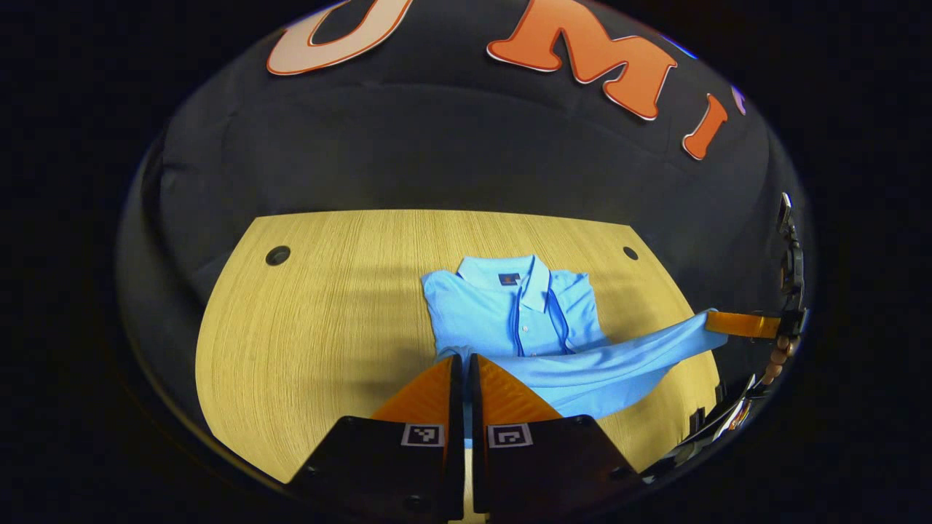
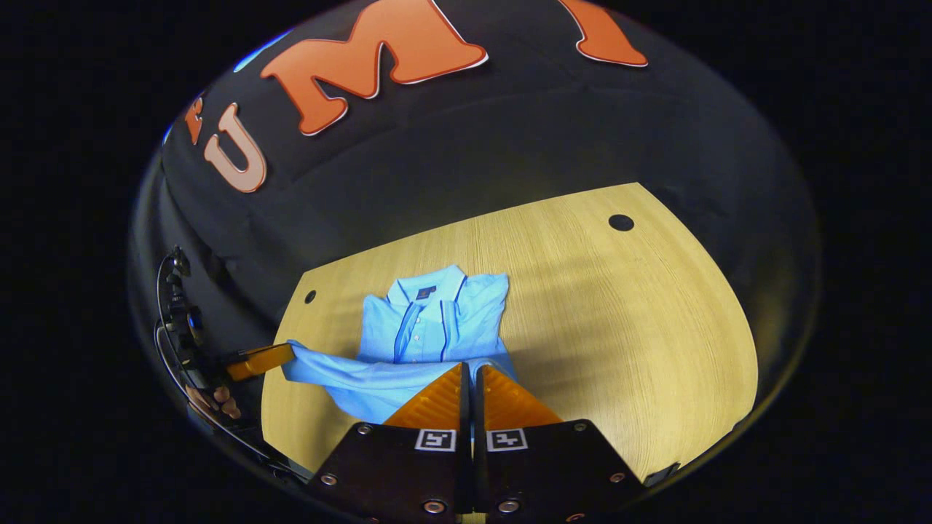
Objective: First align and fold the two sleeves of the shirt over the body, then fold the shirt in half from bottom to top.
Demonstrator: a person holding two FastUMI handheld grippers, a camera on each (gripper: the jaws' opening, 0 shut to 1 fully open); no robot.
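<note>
The shirt (image 1: 510, 320) is light blue and lies on the table (image 1: 320, 327), collar (image 1: 520, 273) toward the far edge. Both sleeves are already folded over the body, so the upper part makes a narrow rectangle. The bottom hem is lifted off the table and stretched between the two grippers.

In the left gripper view, the left gripper (image 1: 464, 360) has its two fingers pressed together on the near corner of the hem, with only a thin gap between them. The cloth goes from there as a tight band to the right, where the right gripper (image 1: 732, 322) holds the other corner beside the table edge. A hand (image 1: 779, 356) is behind it.

In the right gripper view, the right gripper (image 2: 471, 371) has its jaws closed narrow on the hem of the shirt (image 2: 429, 320). The left gripper (image 2: 266, 359) is at the left side, pinching the far corner, with fingers (image 2: 218, 400) of a hand under it.

The table (image 2: 626, 327) is pale wood with small dark holes near the far corners
</note>
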